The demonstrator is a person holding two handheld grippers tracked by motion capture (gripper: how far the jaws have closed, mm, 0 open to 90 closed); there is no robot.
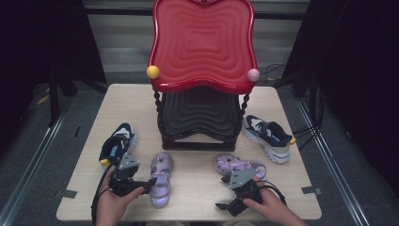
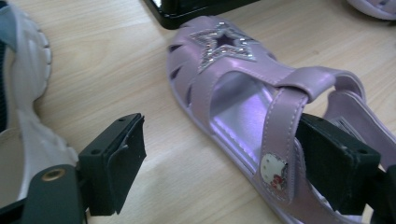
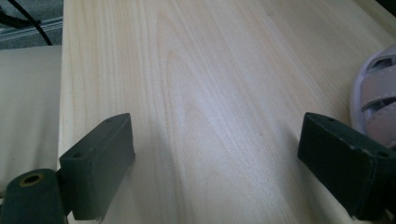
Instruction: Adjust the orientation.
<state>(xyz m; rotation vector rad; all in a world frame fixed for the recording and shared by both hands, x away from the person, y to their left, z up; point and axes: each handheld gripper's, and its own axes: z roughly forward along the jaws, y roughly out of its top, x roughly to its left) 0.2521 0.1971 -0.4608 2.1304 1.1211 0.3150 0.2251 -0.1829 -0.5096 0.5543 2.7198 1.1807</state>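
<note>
Two purple sandals here: one sits right at the left gripper, jaws apart, its far jaw tucked against the strap, nothing clamped. The other sandal lies just past the right gripper, whose jaws are wide apart over bare table. Two sneakers further out, one beyond the left gripper, one beyond the right. One red-topped rack behind.

Glossy lilac plastic sandal with glittery star; matt pale wood-grain table.

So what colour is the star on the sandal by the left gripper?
Silver glitter around dark purple star, clearest in the left gripper view.
</note>
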